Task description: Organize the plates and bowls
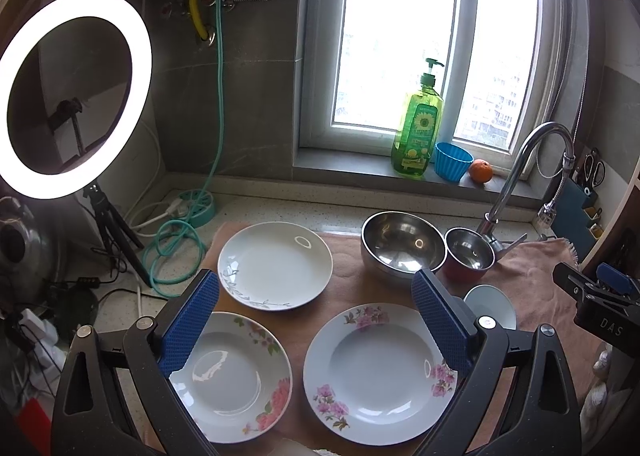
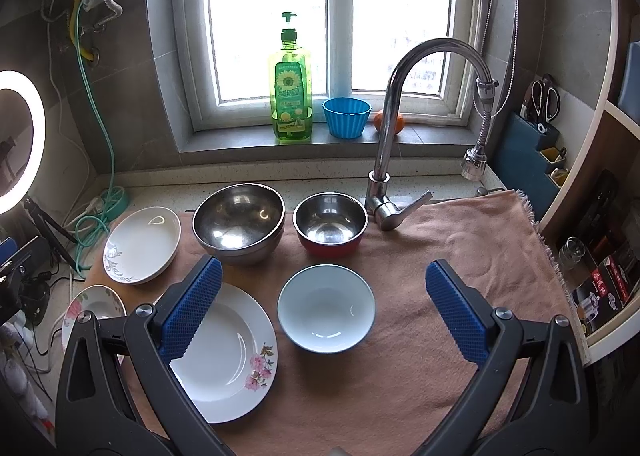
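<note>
Three plates lie on a brown towel (image 2: 460, 240): a leaf-patterned plate (image 1: 276, 265) (image 2: 142, 243) at the back left, a pink-flower plate (image 1: 236, 376) (image 2: 90, 310) at the front left, and another pink-flower plate (image 1: 380, 372) (image 2: 228, 352) in the middle. Behind stand a large steel bowl (image 1: 402, 245) (image 2: 239, 222) and a red-sided steel bowl (image 1: 469, 254) (image 2: 330, 223). A pale blue bowl (image 2: 326, 308) (image 1: 494, 304) sits in front of them. My left gripper (image 1: 316, 320) is open and empty above the plates. My right gripper (image 2: 326, 312) is open and empty above the pale blue bowl.
A tap (image 2: 400, 128) rises at the back right of the towel. A green soap bottle (image 2: 290, 96), a blue cup (image 2: 346, 116) and an orange (image 1: 481, 171) stand on the windowsill. A ring light (image 1: 72, 96) on a tripod and cables are at the left. A utensil holder (image 2: 540, 148) is at the right.
</note>
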`<state>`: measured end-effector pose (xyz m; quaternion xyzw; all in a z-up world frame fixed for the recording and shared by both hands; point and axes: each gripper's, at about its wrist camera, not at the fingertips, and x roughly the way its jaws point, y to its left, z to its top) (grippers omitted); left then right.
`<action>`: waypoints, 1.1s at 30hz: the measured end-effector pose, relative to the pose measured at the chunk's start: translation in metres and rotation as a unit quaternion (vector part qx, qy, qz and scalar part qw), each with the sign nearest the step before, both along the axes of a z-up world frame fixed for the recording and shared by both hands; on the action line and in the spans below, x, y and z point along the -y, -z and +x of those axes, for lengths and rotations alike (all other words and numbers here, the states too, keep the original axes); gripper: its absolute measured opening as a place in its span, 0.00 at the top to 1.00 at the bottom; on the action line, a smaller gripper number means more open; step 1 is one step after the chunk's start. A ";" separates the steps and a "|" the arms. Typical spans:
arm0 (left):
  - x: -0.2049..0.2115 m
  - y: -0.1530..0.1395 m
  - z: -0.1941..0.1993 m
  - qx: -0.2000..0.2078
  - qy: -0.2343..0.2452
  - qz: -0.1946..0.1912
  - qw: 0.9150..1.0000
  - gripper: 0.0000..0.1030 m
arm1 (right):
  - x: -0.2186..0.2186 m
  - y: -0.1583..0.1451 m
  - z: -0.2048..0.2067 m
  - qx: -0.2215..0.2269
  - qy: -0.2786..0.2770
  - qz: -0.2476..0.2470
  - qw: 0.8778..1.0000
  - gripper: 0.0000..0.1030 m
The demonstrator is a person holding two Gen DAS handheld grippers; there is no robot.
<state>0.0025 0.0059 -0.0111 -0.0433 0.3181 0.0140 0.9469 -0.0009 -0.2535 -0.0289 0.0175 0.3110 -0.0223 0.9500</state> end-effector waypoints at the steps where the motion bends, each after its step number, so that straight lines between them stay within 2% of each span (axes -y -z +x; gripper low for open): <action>1: 0.000 0.001 0.000 -0.001 0.000 0.000 1.000 0.06 | 0.000 0.001 0.000 -0.001 0.000 0.000 1.000 0.00; 7: -0.001 0.012 0.007 -0.026 0.017 -0.013 0.999 0.06 | 0.003 0.006 0.004 -0.010 0.002 0.001 1.000 0.00; 14: -0.010 0.033 0.009 -0.060 0.020 -0.017 0.998 0.06 | 0.018 0.019 0.010 -0.027 0.008 0.025 0.999 0.00; 17: -0.019 0.045 0.013 -0.084 0.020 -0.037 0.996 0.06 | 0.027 0.030 0.015 -0.044 -0.006 0.052 0.998 0.00; 20: -0.026 0.052 0.011 -0.087 0.023 -0.040 0.995 0.08 | 0.033 0.043 0.015 -0.056 -0.021 0.056 0.997 0.00; 23: -0.030 0.059 0.013 -0.101 0.038 -0.041 0.993 0.14 | 0.039 0.058 0.011 -0.061 -0.043 0.072 0.995 0.00; 25: -0.035 0.066 0.015 -0.114 0.044 -0.055 0.991 0.24 | 0.043 0.067 0.009 -0.071 -0.049 0.083 0.993 0.00; 27: -0.039 0.073 0.018 -0.124 0.048 -0.064 0.989 0.29 | 0.046 0.076 0.008 -0.090 -0.050 0.090 0.991 0.00; 29: -0.039 0.081 0.020 -0.136 0.056 -0.068 0.987 0.37 | 0.047 0.086 0.008 -0.110 -0.050 0.093 0.988 0.09; 31: -0.036 0.087 0.023 -0.148 0.073 -0.075 0.983 0.49 | 0.048 0.097 0.011 -0.139 -0.059 0.105 0.983 0.17; 33: -0.032 0.094 0.026 -0.158 0.091 -0.075 0.980 0.52 | 0.047 0.107 0.012 -0.161 -0.072 0.123 0.977 0.25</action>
